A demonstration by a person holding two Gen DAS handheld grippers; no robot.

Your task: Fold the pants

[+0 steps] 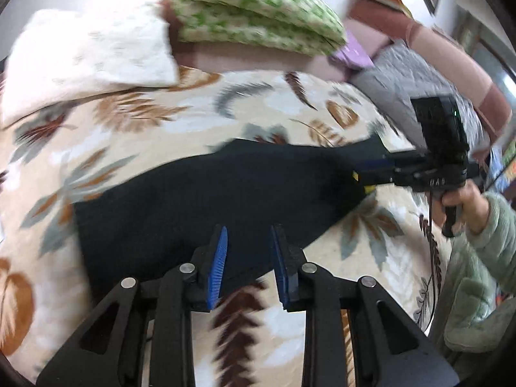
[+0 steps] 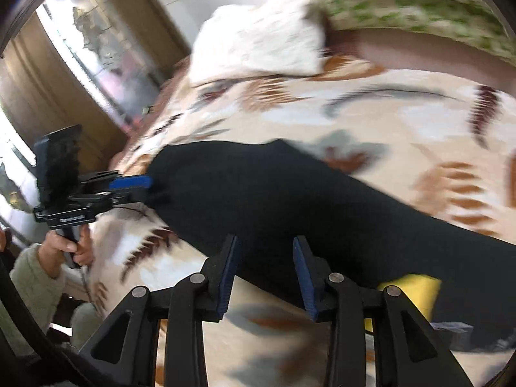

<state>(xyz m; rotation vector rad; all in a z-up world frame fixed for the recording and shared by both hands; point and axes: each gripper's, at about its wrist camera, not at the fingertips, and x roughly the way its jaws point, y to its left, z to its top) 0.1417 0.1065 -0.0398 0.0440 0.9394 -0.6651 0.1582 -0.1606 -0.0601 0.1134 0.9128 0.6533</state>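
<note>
Dark pants [image 1: 209, 193] lie flat across a leaf-patterned bedspread [image 1: 161, 113]. My left gripper [image 1: 249, 235] hovers over their near edge; the blue pads stand apart with nothing between them. In the right wrist view this gripper [image 2: 150, 190] is at the left end of the pants [image 2: 274, 200]; whether it touches them I cannot tell. My right gripper [image 2: 266, 242] is open above the near edge, its gap empty. In the left wrist view the right gripper [image 1: 359, 180] points at the pants' right end.
A white pillow [image 1: 90, 58] and a green-checked folded quilt [image 1: 258, 9] lie at the head of the bed. A grey quilt [image 1: 412, 77] is at the far right. A green fleece sleeve [image 1: 496, 225] holds the right gripper. A yellow patch [image 2: 412, 290] shows beside the pants.
</note>
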